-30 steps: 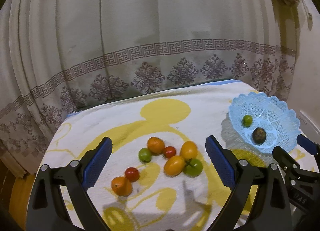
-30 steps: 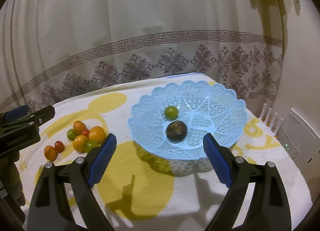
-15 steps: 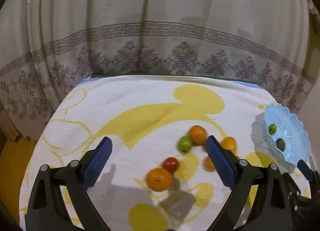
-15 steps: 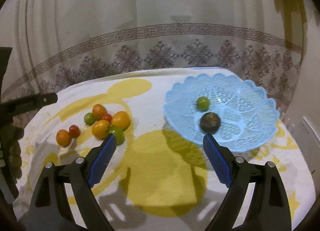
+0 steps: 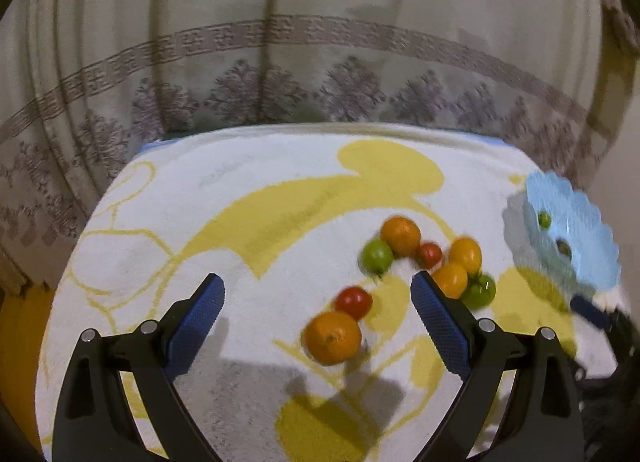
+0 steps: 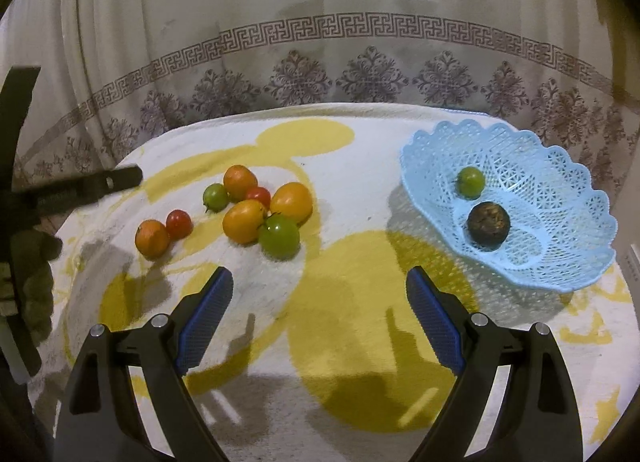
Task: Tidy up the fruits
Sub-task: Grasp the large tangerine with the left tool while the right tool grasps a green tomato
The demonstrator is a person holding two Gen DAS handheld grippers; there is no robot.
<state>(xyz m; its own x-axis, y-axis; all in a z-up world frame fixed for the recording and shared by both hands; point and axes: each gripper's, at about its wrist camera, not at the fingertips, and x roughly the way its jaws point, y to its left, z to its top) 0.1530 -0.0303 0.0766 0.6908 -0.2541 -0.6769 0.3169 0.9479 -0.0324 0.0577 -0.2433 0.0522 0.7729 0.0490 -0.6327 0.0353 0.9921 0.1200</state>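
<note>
Curtain behind, towel-covered tabletop (image 5: 280,190). Left wrist view: left tool (image 5: 316,294) wide open, empty; orange fruit (image 5: 332,337) and red tomato (image 5: 353,302) between its tips. Right wrist view: right tool (image 6: 320,294) wide open, empty; fruit cluster (image 6: 264,210) ahead-left, blue basket (image 6: 560,182) ahead-right.

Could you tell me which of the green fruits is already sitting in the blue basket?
The small green fruit above the dark round fruit lies inside the blue basket. The other two green ones sit among the loose fruits on the cloth.

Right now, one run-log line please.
left gripper: open, empty | right gripper: open, empty | basket: green tomato, dark fruit | towel: eight fruits
</note>
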